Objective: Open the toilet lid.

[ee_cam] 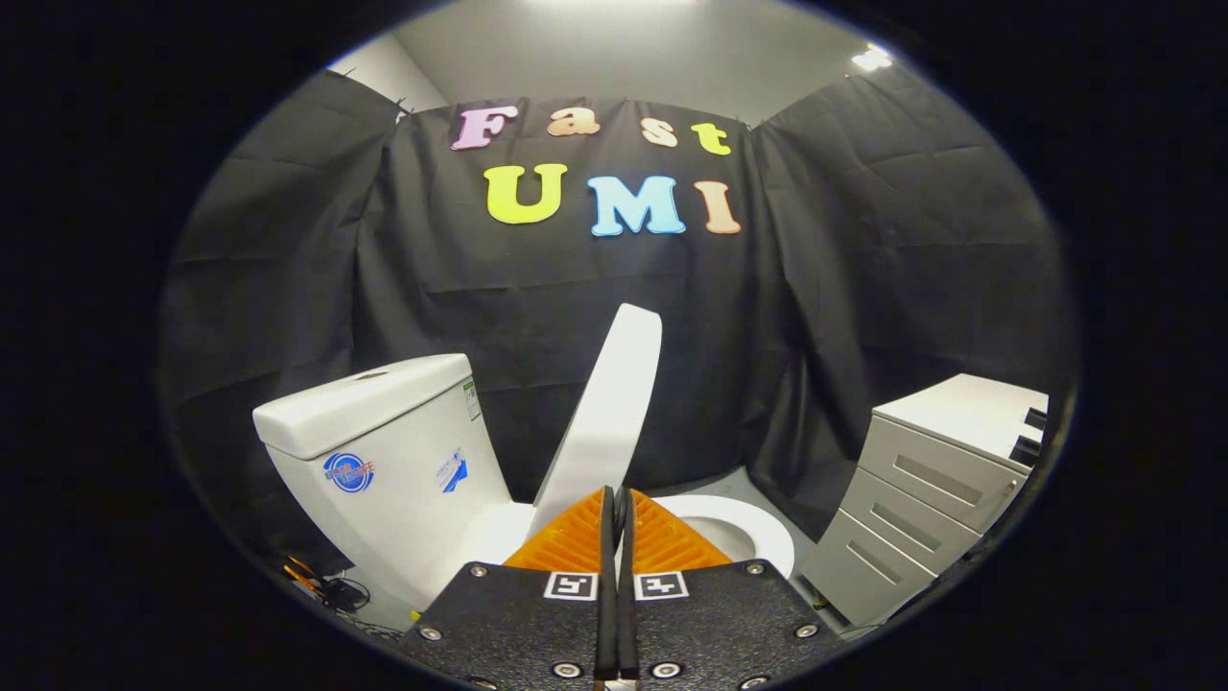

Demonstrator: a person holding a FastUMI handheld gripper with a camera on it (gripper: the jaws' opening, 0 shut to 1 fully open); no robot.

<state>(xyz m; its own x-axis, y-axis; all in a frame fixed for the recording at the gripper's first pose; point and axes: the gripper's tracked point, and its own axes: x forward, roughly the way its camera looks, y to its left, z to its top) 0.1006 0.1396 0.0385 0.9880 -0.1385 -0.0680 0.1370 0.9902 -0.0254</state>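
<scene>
The white toilet lid (pixel 606 408) stands raised and tilted, leaning toward the tank (pixel 384 432) on the left. Its lower end sits just beyond my fingertips. To the right of the fingers, the white seat ring (pixel 758 528) and part of the bowl opening show. My gripper (pixel 615 494) is low in front of the toilet with its fingers pressed together, and nothing shows between them. The lid's hinge end is hidden behind the fingers.
A grey drawer cabinet (pixel 935 480) stands to the right of the toilet, close to the bowl. Some cables (pixel 326 587) lie on the floor left of the tank. Black cloth walls close the booth behind and at both sides.
</scene>
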